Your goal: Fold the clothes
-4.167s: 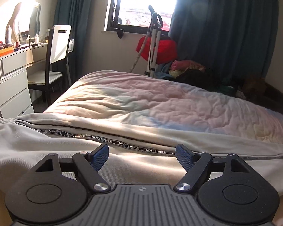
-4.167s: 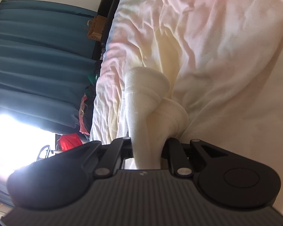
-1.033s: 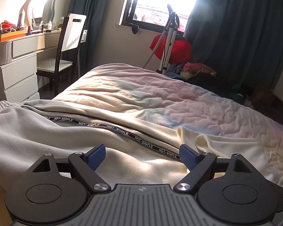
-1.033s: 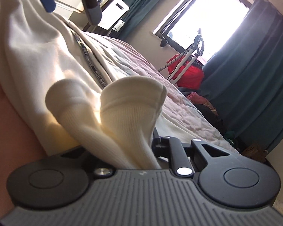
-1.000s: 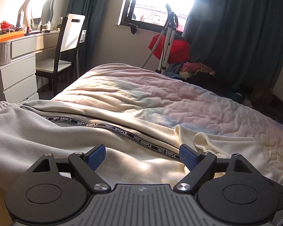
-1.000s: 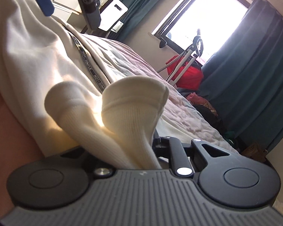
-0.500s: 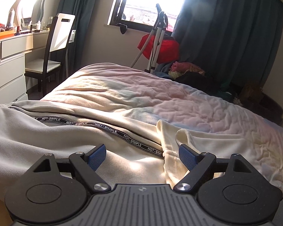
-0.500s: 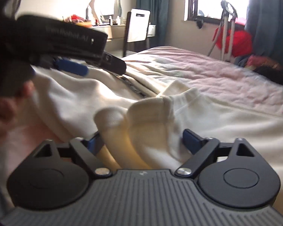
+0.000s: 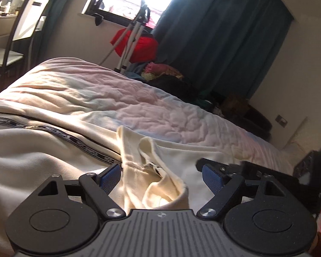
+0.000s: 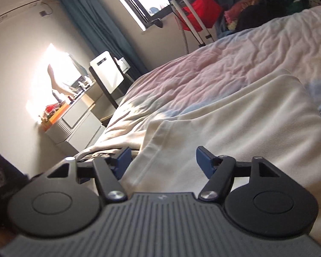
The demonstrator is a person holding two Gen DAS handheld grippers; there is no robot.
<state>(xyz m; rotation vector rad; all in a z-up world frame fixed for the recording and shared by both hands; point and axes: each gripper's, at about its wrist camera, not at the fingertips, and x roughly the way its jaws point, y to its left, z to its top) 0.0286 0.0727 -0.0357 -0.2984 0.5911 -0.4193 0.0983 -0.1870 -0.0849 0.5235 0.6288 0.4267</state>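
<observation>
A cream garment [image 9: 27,162] with a black lettered stripe [image 9: 83,144] lies across the near end of the bed. Its folded-over ribbed cuff end [image 9: 152,175] lies bunched between the fingers of my left gripper [image 9: 160,176], which is open. In the right wrist view the folded cream fabric [image 10: 235,128] lies flat, and my right gripper [image 10: 163,160] is open just above it, holding nothing. The right gripper also shows at the right edge of the left wrist view [image 9: 267,177].
The bed's pastel quilt [image 9: 122,100] stretches beyond the garment. A white chair [image 9: 21,36] and a dresser [image 10: 75,120] stand to the left. A red bag with a stand [image 9: 137,42] and a clothes pile [image 9: 167,75] sit under the window by dark curtains.
My right gripper has opened and let go of the cream cuff, which now lies folded onto the garment. My left gripper has shifted right, so the cuff sits between its fingers.
</observation>
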